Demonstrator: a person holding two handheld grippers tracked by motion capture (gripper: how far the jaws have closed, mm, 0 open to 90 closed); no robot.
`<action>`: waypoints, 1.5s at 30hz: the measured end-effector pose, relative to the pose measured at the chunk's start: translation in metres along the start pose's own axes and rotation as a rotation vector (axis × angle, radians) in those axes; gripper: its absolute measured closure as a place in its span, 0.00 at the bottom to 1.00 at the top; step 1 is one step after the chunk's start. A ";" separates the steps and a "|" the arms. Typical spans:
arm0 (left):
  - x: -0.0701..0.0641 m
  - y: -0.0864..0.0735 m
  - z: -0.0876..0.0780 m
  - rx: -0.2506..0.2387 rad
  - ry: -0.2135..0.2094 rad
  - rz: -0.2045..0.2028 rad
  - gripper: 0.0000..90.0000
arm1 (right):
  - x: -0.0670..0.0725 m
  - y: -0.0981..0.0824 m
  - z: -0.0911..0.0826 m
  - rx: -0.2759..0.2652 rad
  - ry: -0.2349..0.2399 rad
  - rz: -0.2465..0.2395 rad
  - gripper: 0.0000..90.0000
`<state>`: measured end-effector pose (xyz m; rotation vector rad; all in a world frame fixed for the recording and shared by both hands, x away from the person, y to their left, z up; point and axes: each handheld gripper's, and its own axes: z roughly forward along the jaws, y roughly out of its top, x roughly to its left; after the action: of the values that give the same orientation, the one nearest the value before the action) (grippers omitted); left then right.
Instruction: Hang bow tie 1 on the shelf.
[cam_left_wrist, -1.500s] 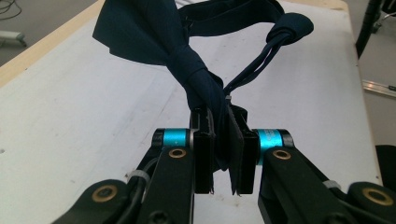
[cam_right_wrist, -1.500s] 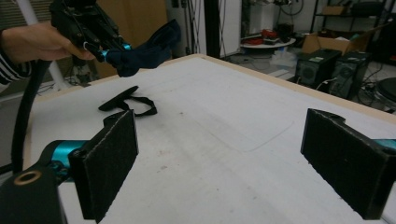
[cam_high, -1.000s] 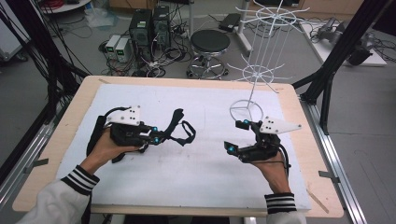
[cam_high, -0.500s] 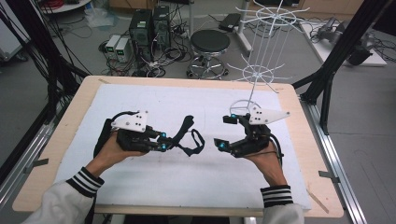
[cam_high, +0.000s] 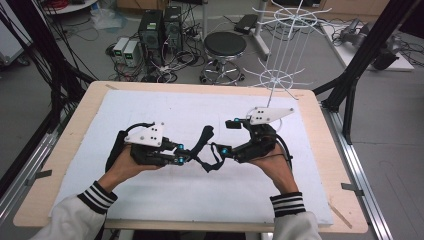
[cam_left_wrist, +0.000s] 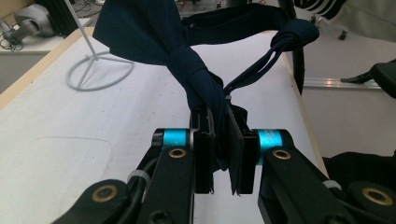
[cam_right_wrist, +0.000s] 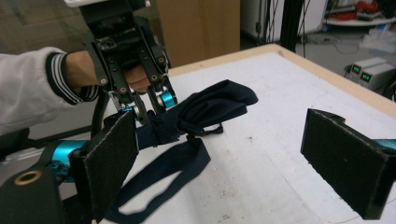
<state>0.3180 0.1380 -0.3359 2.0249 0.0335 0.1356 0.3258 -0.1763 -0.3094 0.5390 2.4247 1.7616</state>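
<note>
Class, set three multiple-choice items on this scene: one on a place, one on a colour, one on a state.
1. Where does the wire rack stand?
A. far right of the table
B. near left corner
C. on the floor

2. What colour is the bow tie?
A. red
B. dark navy
C. white

3. How is the right gripper?
A. shut on the tie
B. shut on nothing
C. open

Key: 1 A, its ring base sits on the far right side; 2 B, the cloth is dark blue; 3 C, its pads stand wide apart, while the left gripper clamps the tie.
</note>
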 end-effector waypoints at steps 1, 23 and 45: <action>0.000 0.000 0.000 0.000 0.000 -0.001 0.91 | 0.000 0.001 0.002 0.005 -0.001 0.005 0.12; -0.002 -0.001 0.002 0.006 0.024 0.028 0.91 | -0.005 0.009 0.023 0.058 0.004 0.127 0.32; -0.002 -0.001 0.003 0.021 0.040 0.062 0.91 | -0.008 0.010 0.031 0.100 0.022 0.331 0.66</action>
<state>0.3164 0.1352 -0.3383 2.0454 -0.0026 0.2154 0.3444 -0.1487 -0.3111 0.9871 2.5690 1.7693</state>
